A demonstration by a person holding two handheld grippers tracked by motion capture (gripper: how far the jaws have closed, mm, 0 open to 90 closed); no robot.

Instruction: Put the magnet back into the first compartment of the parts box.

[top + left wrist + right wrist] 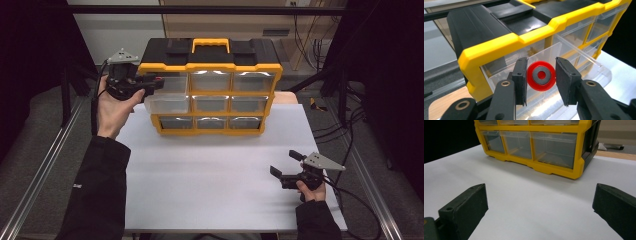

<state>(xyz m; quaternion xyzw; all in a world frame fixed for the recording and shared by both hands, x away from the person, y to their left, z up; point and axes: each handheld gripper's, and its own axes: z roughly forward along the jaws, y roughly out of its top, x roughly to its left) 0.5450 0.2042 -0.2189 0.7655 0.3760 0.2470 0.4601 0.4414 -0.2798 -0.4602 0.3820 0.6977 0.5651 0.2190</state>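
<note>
Red wheel clamped in left gripper, raised level at the organizer's pulled-out drawer. Right gripper rests low on the table, jaws wide apart, empty.

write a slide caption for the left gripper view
Left gripper jaws clamp a red disc before the yellow organizer's clear drawer.

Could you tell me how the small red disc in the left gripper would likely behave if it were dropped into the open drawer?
The red disc looks rigid and probably light, held by its rim in the left gripper. Being round, it could roll if it lands on edge; flat, it should settle in the clear drawer, perhaps sliding on plastic.
</note>
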